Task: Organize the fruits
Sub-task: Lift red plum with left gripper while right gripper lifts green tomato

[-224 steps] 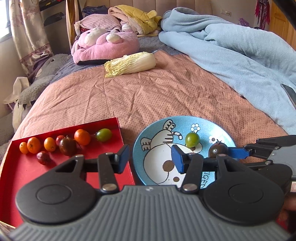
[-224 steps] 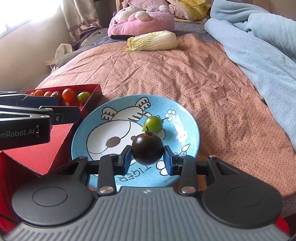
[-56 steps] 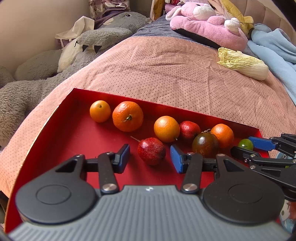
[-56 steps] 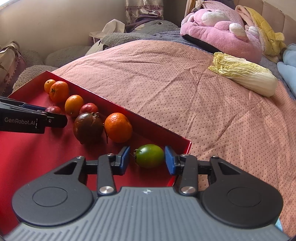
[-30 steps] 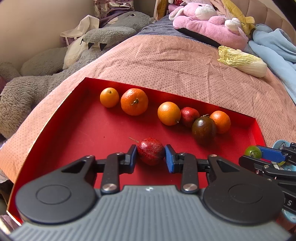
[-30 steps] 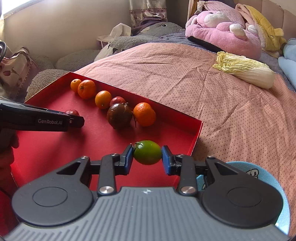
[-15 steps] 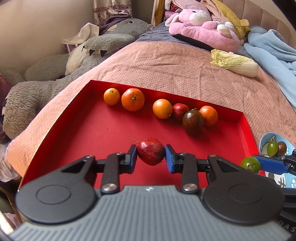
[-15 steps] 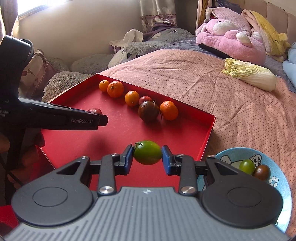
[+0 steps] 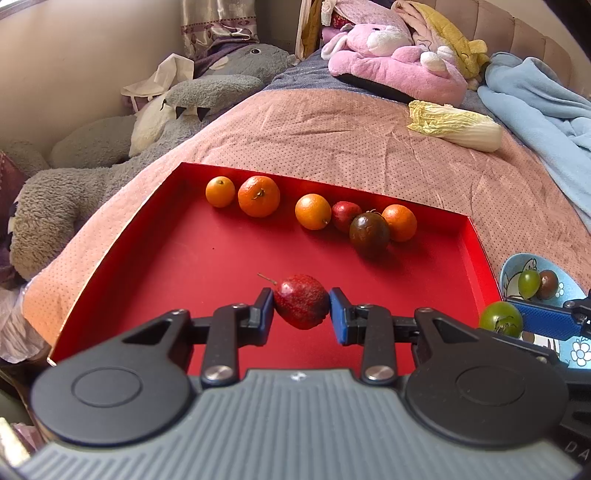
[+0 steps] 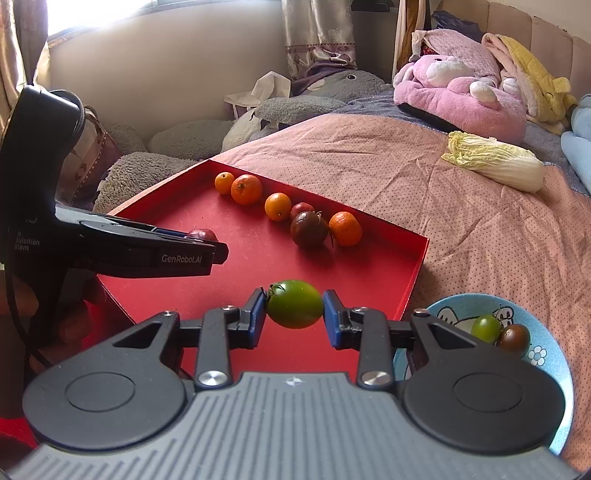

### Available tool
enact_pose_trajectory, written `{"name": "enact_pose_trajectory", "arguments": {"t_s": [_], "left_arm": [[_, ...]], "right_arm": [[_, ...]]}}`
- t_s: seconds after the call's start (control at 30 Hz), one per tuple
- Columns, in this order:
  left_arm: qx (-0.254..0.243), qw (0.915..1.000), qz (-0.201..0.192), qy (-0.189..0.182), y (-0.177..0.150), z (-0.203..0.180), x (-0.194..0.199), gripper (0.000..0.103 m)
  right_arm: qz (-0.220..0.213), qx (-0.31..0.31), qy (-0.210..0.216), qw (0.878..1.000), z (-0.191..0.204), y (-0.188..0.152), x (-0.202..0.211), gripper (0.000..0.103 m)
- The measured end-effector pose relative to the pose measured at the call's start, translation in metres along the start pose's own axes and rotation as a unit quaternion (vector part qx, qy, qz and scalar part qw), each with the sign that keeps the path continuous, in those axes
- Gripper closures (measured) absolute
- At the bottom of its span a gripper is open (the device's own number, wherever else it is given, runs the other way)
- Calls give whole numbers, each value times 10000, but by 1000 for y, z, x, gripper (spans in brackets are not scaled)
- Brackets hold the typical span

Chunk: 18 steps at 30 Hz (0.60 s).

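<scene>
Red fruit (image 9: 302, 301) clamped in left fingers (image 9: 263, 310); green tomato (image 10: 294, 309) clamped in right fingers (image 10: 255, 318).

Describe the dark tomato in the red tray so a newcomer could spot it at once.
Find the red tray on the pink bedspread; fruit lines its far wall. Near that row's right end sits the dark tomato, touching an orange and a small red fruit. It is the only brownish-black fruit in the tray.

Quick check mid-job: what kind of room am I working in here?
Most likely a bedroom: the red tray sits on a bed with a pink dotted cover, with a pink plush toy and a padded headboard behind.
</scene>
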<state>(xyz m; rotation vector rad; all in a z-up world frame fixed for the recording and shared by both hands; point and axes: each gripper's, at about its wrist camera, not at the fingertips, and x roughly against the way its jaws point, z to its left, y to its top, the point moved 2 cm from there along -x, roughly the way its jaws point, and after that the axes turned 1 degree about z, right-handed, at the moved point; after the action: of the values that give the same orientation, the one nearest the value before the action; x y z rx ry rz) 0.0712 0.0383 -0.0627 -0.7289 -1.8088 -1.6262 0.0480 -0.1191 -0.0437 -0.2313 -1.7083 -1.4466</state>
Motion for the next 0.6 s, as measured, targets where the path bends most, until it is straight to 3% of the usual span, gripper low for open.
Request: {"name": "enact_pose_trajectory", "arguments": {"t_s": [0.6], "left_arm": [[-129, 9999, -39, -35, 2, -10, 7, 67]], "right_arm": [[-157, -104, -43, 9998, -5, -1, 16, 64]]}}
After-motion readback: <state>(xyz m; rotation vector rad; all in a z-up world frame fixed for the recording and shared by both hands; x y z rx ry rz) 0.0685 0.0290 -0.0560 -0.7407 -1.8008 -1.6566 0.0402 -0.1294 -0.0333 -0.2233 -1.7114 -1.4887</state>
